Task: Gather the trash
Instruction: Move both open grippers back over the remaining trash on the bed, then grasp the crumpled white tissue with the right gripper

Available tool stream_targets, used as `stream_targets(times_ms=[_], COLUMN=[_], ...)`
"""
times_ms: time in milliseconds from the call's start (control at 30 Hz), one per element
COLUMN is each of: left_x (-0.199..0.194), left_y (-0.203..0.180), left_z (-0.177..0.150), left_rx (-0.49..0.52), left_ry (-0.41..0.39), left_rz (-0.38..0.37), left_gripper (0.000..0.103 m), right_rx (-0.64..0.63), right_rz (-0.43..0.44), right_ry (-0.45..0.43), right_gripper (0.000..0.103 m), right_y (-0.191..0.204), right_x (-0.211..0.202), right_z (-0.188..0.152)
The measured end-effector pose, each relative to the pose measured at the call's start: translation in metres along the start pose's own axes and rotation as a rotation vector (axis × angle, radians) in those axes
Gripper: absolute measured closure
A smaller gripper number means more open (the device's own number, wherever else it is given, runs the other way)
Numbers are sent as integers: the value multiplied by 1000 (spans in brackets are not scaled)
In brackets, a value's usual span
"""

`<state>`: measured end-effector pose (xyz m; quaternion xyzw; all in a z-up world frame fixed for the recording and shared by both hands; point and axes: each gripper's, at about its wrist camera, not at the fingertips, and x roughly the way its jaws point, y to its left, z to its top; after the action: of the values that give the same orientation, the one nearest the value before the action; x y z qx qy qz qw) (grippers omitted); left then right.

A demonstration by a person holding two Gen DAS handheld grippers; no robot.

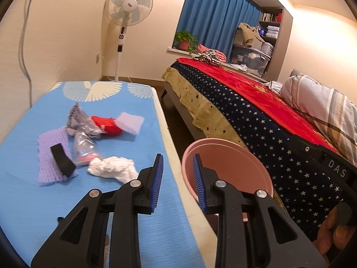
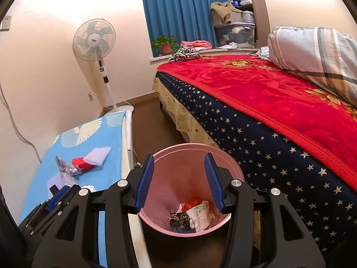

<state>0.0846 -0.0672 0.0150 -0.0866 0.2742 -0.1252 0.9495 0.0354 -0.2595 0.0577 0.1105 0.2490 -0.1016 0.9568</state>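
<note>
Trash lies on a blue-covered table (image 1: 26,201): a crumpled white tissue (image 1: 111,169), a clear plastic bag (image 1: 83,149), a purple foam sheet (image 1: 49,169) with a black piece (image 1: 62,162) on it, a silver wrapper (image 1: 78,122), a red item (image 1: 108,126) and a white foam pad (image 1: 130,122). My left gripper (image 1: 177,158) hangs open and empty at the table's right edge, short of the tissue. A pink bin (image 1: 229,160) stands on the floor beside the table. My right gripper (image 2: 179,156) is open and empty above the bin (image 2: 191,145), which holds crumpled wrappers (image 2: 196,214).
A bed with a red blanket (image 2: 267,93) and star-patterned side (image 2: 279,156) runs along the right, close to the bin. A standing fan (image 1: 128,6) is behind the table. A person's hand (image 1: 330,234) holds the right gripper's body at the lower right.
</note>
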Motion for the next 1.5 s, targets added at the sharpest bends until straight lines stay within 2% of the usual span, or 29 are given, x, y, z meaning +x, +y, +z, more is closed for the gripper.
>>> stream_targets(times_ms=[533,800,1167,1500], left_x=[-24,-29,-31,-12], left_y=[40,74,124,141], left_z=[-2,-4,-8,-8], left_rx=[-40,-88,-188,-216], left_ry=[-24,-22,-20,3], left_rz=[67,126,259,288], left_gripper=[75,75,76,76], right_rx=[-21,-37,-65,-102], right_rz=[80,169,316,390], right_ry=[18,50,152,240], right_gripper=[55,55,55,55], right_y=[28,58,107,139], right_x=[2,17,56,94], right_z=[-9,-21,-49,-67])
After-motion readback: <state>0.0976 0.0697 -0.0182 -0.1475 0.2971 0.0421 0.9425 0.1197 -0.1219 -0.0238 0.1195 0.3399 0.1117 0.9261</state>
